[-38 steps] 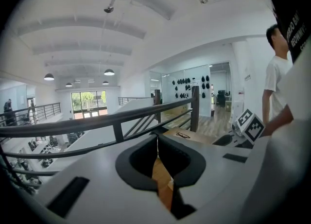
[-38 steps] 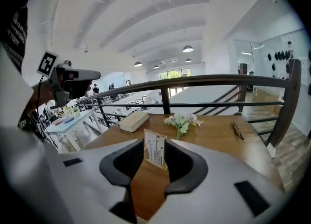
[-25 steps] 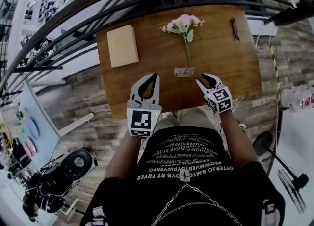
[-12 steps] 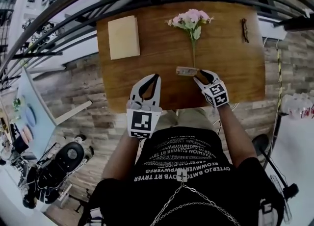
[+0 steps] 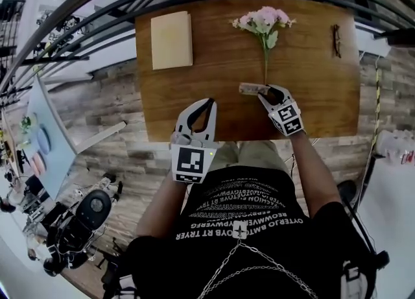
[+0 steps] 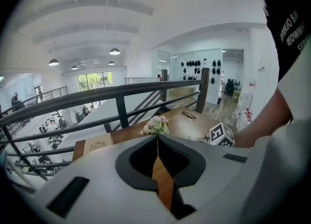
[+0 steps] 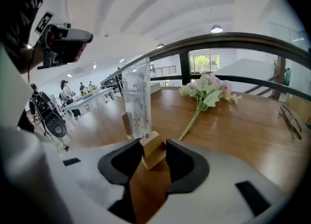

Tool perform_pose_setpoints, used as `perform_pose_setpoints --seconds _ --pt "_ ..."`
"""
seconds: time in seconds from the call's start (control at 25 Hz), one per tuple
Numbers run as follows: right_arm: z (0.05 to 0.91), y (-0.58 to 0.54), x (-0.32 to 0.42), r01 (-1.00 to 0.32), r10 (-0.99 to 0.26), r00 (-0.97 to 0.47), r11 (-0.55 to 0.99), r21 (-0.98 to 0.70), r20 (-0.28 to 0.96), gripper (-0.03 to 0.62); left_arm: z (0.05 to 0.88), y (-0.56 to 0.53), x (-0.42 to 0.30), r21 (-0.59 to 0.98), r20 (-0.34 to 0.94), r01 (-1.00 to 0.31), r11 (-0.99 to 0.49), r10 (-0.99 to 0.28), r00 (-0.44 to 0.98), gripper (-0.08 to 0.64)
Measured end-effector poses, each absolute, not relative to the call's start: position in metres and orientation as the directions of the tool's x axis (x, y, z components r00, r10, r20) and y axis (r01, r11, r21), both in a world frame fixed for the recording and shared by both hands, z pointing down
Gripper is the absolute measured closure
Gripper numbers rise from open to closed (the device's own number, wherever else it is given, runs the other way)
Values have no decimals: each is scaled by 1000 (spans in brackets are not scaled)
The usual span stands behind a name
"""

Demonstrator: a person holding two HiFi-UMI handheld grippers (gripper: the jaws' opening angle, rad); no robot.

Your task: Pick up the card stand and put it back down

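The right tool [image 5: 268, 93] has come forward over the worktop [image 5: 311, 83] since a second ago and now reaches the card stand [image 5: 251, 88], which stands at the foot of the flower stem [image 5: 265, 64]; in the right gripper view its jaws are narrow on the stand's wooden base, the pads seemingly touching both sides; I judge the grasp made and the lift next; the left tool [image 5: 206, 104] stays back at the near edge, jaws together, empty.

A black T-shirt [image 5: 285, 246] bears white lettering under a thin chain [image 5: 224, 263]. The left tongs [image 5: 210, 102] and right tongs [image 5: 266, 92] are white, black-padded.
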State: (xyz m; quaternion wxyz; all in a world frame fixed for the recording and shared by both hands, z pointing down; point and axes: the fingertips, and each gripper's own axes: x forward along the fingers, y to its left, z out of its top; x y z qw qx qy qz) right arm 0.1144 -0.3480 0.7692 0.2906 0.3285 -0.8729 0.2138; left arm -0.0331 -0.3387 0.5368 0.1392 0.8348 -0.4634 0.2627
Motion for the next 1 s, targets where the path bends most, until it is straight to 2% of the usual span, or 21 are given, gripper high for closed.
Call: perform_pose_setpoints --seconds 0.32,1.0 --pt "769 -340 113 -685 -406 -644 684 -252 648 440 530 -334 -32 -24 561 -842 -539 -704 435 531" --pt "700 -325 117 -763 -484 -589 597 -249 647 440 493 -309 -60 -40 475 -848 -529 -756 450 531"
